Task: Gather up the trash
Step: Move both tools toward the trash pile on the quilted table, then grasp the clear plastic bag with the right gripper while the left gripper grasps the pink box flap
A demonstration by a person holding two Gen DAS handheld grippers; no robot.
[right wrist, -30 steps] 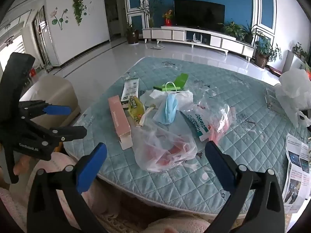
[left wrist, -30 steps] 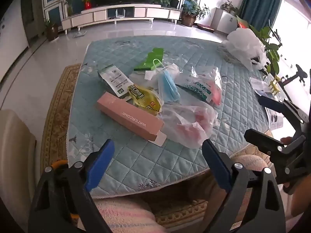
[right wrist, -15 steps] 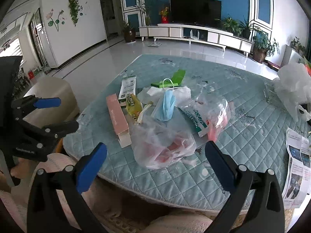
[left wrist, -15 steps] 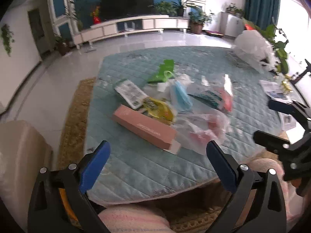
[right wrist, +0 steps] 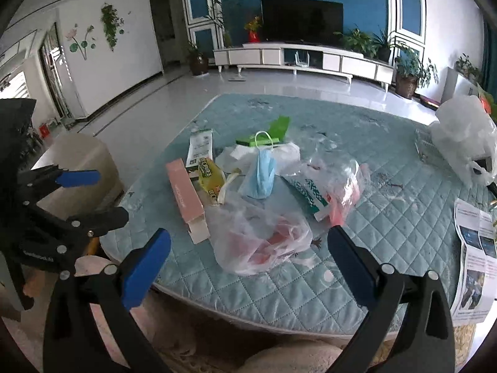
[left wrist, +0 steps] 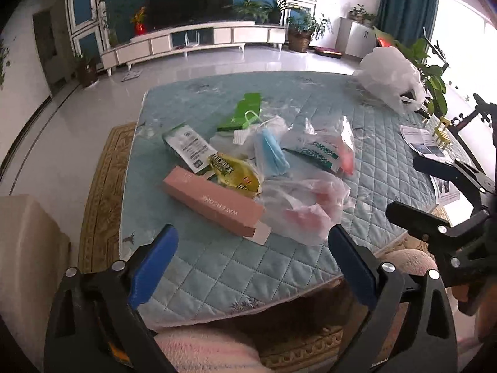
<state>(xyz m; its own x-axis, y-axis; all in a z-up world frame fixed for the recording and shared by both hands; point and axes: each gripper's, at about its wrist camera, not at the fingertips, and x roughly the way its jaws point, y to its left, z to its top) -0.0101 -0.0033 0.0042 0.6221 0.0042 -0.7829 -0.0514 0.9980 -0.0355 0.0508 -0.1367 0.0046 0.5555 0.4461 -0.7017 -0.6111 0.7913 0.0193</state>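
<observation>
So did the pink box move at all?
No. The pink box lies where it did on the table, its far end beside the yellow packet and its open flap short of the near edge.

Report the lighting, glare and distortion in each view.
Left wrist view: the window at upper right is blown out white; fisheye bends the TV cabinet; dark corners vignette. Right wrist view: evener daylight, sheen on the tiled floor, the table edge bowed; the trash stays sharp in both.
</observation>
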